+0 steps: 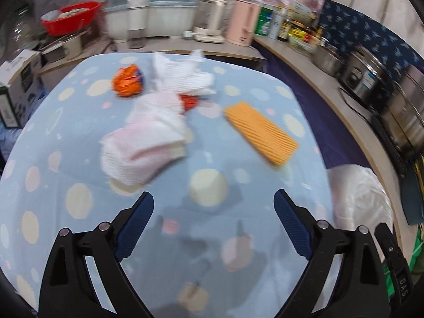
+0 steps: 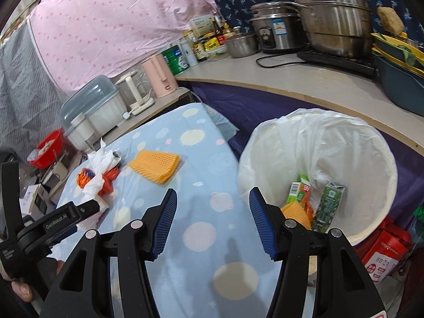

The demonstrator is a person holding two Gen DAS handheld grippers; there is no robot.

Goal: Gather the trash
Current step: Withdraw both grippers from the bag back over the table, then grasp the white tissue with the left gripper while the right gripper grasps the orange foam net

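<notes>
On the blue dotted tablecloth (image 1: pixel 79 137) lie crumpled white tissues (image 1: pixel 143 143), a second tissue wad (image 1: pixel 182 76), an orange wrapper ball (image 1: pixel 128 80), a red-orange scrap (image 1: pixel 189 102) and an orange foam net (image 1: pixel 261 132). My left gripper (image 1: pixel 213 212) is open and empty, just short of the near tissues. My right gripper (image 2: pixel 212 204) is open and empty above the table's right edge, beside the white-lined bin (image 2: pixel 318 143). The bin holds a green carton (image 2: pixel 328 206), a green-red packet (image 2: pixel 299 193) and an orange piece (image 2: pixel 294 212). The foam net (image 2: pixel 156 165), tissues (image 2: pixel 102 159) and wrapper (image 2: pixel 84 176) show far left.
A counter (image 2: pixel 304 79) with steel pots (image 2: pixel 331 13), a rice cooker (image 2: pixel 273 26), bottles and a pink kettle (image 2: pixel 159 75) curves behind. A red basin (image 1: pixel 71 20) and dish-rack cover (image 1: pixel 151 8) stand at the back. A red bag (image 2: pixel 384 251) sits beside the bin.
</notes>
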